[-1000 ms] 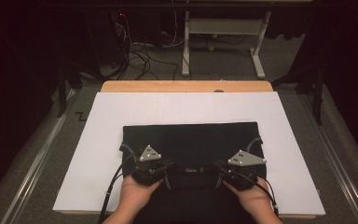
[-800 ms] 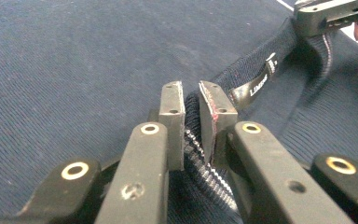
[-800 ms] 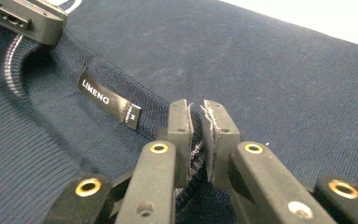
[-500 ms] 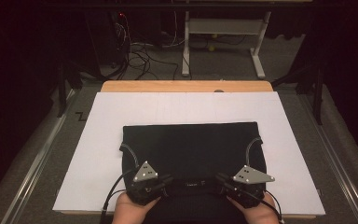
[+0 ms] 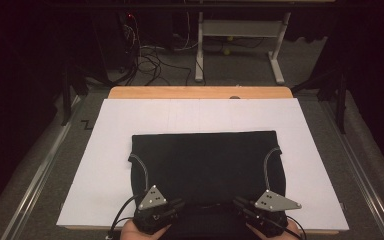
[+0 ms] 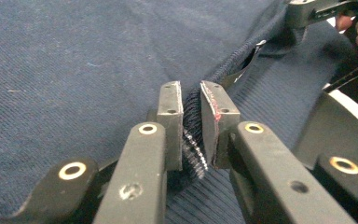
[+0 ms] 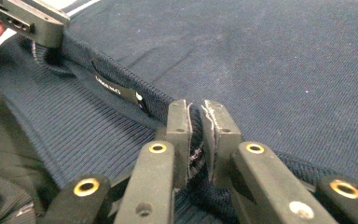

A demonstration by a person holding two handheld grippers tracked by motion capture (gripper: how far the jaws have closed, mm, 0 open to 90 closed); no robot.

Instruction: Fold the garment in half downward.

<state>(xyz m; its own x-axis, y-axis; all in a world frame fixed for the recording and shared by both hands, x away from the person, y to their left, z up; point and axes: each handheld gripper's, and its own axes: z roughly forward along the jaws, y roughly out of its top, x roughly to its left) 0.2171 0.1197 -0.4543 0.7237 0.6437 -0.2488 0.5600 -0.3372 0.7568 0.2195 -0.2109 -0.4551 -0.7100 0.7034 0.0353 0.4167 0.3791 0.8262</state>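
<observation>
Right now I am pinching the ribbed collar (image 6: pixel 193 140) of a dark navy garment (image 5: pixel 205 160) between the pads of my left gripper (image 6: pixel 192 105); in the left gripper view the jaws are standing nearly together at the centre of the frame, with the thick ribbed edge squeezed up between them and some pale stitching showing just below. My right gripper (image 7: pixel 196 122) is doing the same in its own view: the jaws are closing on the same ribbed band, slightly right of centre, with the knit bunching up between the pads. A small black label (image 7: pixel 116 91) with pale lettering, too small for me to read, is sitting inside the neckline at upper left of that frame, and beyond it, in the top left corner, the other gripper is biting on the collar too.

Looking from the high view, I am seeing both grippers at the bottom edge of the frame, the left one (image 5: pixel 156 212) left of centre and the right one (image 5: pixel 265 212) right of centre, each with its grey plate on top and a cable looping up over the cloth. My hands are barely peeking in below them. The garment is lying flat as a dark rectangle in the lower middle of the frame, on a white sheet (image 5: pixel 105 165) covering the table (image 5: pixel 200 92), whose wooden edge is showing along the far side.
</observation>
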